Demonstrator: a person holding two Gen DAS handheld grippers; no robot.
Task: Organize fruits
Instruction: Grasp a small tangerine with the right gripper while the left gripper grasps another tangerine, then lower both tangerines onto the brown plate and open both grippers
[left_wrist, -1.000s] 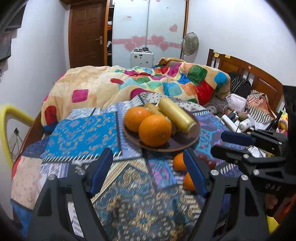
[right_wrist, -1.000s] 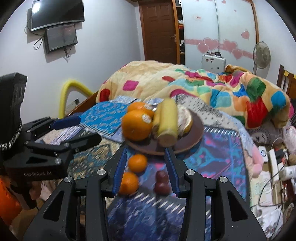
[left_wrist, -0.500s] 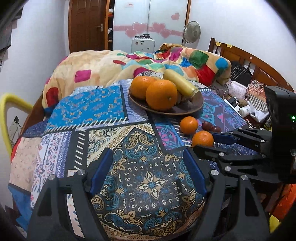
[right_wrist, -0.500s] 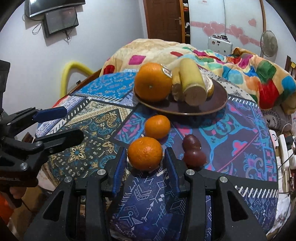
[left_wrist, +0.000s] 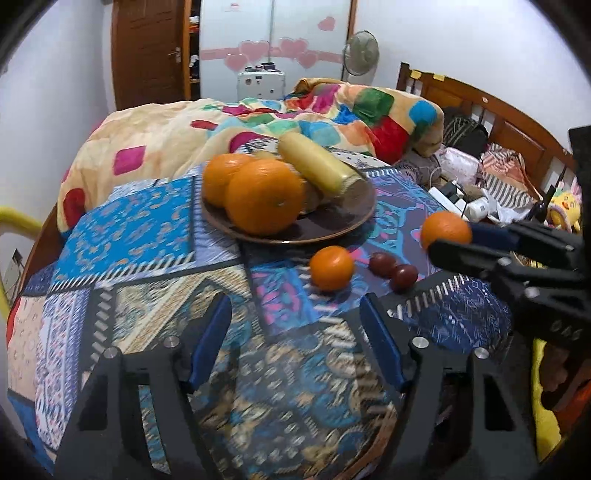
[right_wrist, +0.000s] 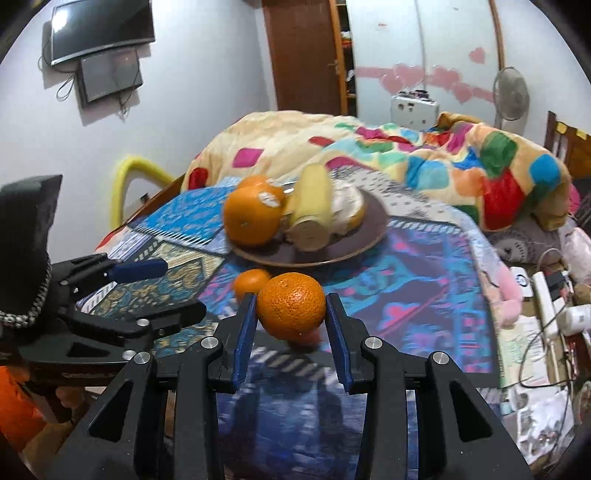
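Blue-padded jaws of the right gripper (right_wrist: 290, 330) are closing on a small dimpled orange mandarin (right_wrist: 291, 305), whose sides sit against both pads so that the fruit is held between them, above the patchwork-patterned blue tablecloth (right_wrist: 413, 291); seen from the left wrist, the same mandarin (left_wrist: 446, 229) is carried at the tips of the right gripper (left_wrist: 452, 243), clear of the cloth. The left gripper (left_wrist: 295, 339) has its blue-padded jaws closing too, though they stand well apart with nothing between them, only the cloth (left_wrist: 147, 240) beneath. Just beyond the left jaws, a second small orange mandarin (left_wrist: 331, 268) lies on the cloth, and close beside it two small dark red round fruits (left_wrist: 393, 270) touch each other. From the right wrist that second mandarin (right_wrist: 251, 282) shows behind and to the left of the held one. Farther out stands a round dark brown plate (left_wrist: 354, 218), holding two large oranges (left_wrist: 264, 201) that press together at its near left side and a pale yellow cylindrical piece (left_wrist: 319, 168) lying tilted across the middle; a further pale item behind it is blurred and cannot be identified. Beyond the plate (right_wrist: 373, 232) is a bed with a cream blanket of coloured squares (left_wrist: 155, 147).
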